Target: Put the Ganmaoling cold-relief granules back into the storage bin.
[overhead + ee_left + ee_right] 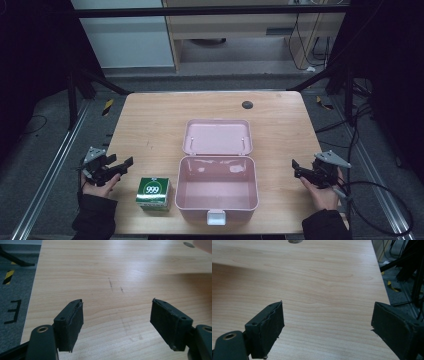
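Green carton [153, 193], white "999" on top, sits just left of open pink case [217, 189]. Left gripper [117, 315] and right gripper [327, 327]: jaws wide apart, nothing held. High view adds case w/ carton; gripper views add bare tabletop [130, 270] grain.

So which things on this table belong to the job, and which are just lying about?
Job:
- green box, nearest the left tool
- open pink case, empty, lid laid back
- right tool, open, as is the left

Lying about:
- dark round disc at the table's far edge
- cables on the floor beyond
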Motion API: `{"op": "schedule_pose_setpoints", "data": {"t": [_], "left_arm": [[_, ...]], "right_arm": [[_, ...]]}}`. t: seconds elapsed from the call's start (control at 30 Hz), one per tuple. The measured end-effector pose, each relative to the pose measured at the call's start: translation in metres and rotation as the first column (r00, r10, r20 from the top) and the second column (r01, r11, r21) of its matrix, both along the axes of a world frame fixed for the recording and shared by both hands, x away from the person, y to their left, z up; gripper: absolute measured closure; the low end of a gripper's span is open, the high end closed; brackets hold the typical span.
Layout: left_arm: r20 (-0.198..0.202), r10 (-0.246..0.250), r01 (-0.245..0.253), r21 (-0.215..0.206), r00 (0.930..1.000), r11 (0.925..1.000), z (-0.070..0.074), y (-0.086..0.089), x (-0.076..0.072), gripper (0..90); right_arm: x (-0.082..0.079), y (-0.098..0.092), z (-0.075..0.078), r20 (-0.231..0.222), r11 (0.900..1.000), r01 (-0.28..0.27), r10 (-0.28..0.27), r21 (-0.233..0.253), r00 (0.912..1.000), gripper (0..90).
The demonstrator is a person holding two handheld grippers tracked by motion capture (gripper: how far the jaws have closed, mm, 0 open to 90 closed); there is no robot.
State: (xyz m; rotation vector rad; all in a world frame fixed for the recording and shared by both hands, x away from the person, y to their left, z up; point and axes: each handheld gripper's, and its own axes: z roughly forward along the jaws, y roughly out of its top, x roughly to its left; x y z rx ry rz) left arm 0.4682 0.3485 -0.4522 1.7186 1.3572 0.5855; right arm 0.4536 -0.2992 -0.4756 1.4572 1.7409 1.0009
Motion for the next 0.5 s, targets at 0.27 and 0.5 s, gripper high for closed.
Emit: {"op": "schedule_pose_setpoints", "data": {"t": [0.27, 0.5], "left_arm": [[0.036, -0.137, 0.138, -0.014, 0.9898, 0.9903, 0.021, -0.001, -0.004, 25.1], [0.049, -0.244, 0.243, 0.011, 0.9686, 0.9699, 0.035, -0.007, -0.003, 24.2]], "right_arm": [[-0.001, 0.002, -0.003, 0.003, 1.0, -0.008, 0.008, -0.021, 1.0, 11.8], [-0.003, 0.003, -0.004, 0.005, 1.0, -0.011, 0.012, -0.024, 0.9999, 11.8]]}}
